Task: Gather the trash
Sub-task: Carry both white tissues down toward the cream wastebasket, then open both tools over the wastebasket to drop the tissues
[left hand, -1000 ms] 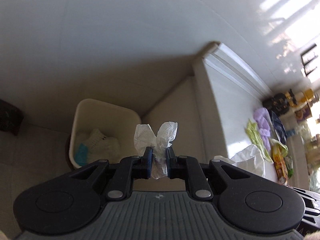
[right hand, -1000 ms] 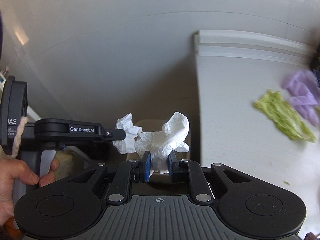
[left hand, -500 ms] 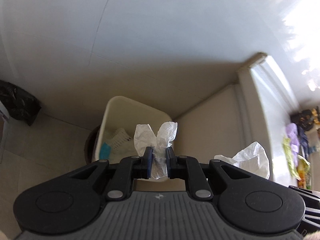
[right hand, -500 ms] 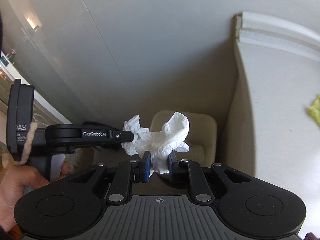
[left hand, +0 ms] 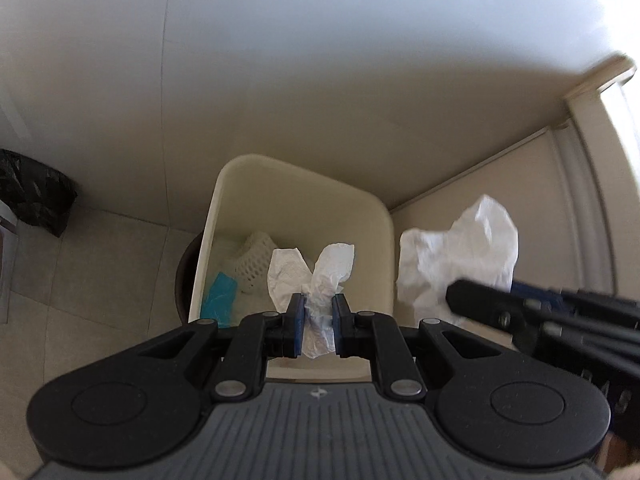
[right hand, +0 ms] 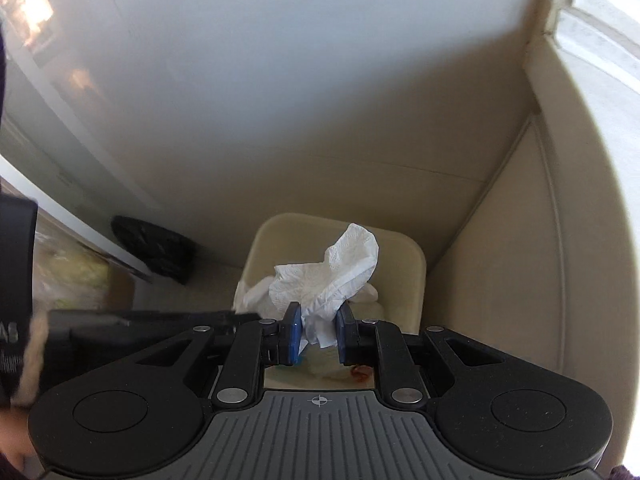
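A cream waste bin (left hand: 224, 216) stands on the floor in the corner below both grippers, also in the right wrist view (right hand: 416, 276). My left gripper (left hand: 318, 322) is shut on a crumpled white tissue (left hand: 316, 276) and holds it above the bin's opening. My right gripper (right hand: 318, 334) is shut on a larger crumpled white tissue (right hand: 340, 268), also above the bin. That tissue (left hand: 460, 252) and the right gripper's fingers (left hand: 520, 304) show at the right in the left wrist view. The bin holds white netting (left hand: 252, 260) and a teal scrap (left hand: 218, 292).
A white wall (left hand: 320, 80) rises behind the bin. A cream cabinet side (right hand: 500, 260) stands to the bin's right. A black bag (left hand: 32, 192) lies on the tiled floor at the left, also in the right wrist view (right hand: 156, 248).
Both grippers have swung left from the counter and down toward the bin, each still holding its tissue. The bin looks larger and more centred now.
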Demonstrator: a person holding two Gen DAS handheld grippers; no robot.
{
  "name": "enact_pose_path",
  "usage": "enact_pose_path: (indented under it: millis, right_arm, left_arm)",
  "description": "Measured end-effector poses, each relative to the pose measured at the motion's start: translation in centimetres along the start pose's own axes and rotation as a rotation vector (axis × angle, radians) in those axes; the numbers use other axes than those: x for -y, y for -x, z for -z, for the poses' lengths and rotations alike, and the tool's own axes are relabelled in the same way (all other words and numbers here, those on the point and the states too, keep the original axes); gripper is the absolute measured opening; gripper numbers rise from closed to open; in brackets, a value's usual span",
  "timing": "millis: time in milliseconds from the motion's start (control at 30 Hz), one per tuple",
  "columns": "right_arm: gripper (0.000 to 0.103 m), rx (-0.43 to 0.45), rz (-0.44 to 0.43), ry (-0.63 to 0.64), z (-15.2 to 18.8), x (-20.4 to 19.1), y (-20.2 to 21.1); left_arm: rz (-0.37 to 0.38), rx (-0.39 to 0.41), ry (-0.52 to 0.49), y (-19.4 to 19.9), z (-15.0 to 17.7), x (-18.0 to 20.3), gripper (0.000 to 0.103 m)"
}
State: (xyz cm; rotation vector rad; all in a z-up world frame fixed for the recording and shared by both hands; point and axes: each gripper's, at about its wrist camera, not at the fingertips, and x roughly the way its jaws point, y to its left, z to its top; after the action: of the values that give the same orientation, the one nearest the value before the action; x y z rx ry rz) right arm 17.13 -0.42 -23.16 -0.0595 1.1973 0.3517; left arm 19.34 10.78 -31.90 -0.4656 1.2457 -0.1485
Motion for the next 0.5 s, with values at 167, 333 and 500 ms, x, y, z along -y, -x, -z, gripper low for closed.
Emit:
enact_pose_path:
  millis: [167,333,500]
  right_arm:
    - [0.016,-0.045,0.027,0.009,0.3,0.2,-1.5]
    - [0.017,-0.068,0.041,-0.005,-0.5,0.7,-3.0]
    - [0.019,-0.067,0.039,0.0,-1.4,0.4,-3.5]
  left_arm:
    - [-0.02,-0.026,-0.002,-1.5,0.2,-0.1,0.013]
    - [-0.038,-0.029,-0.017,-2.4,0.1,0.0,0.014]
    - [-0.047,-0.018,-0.03,-3.3,0.0,0.6,0.014]
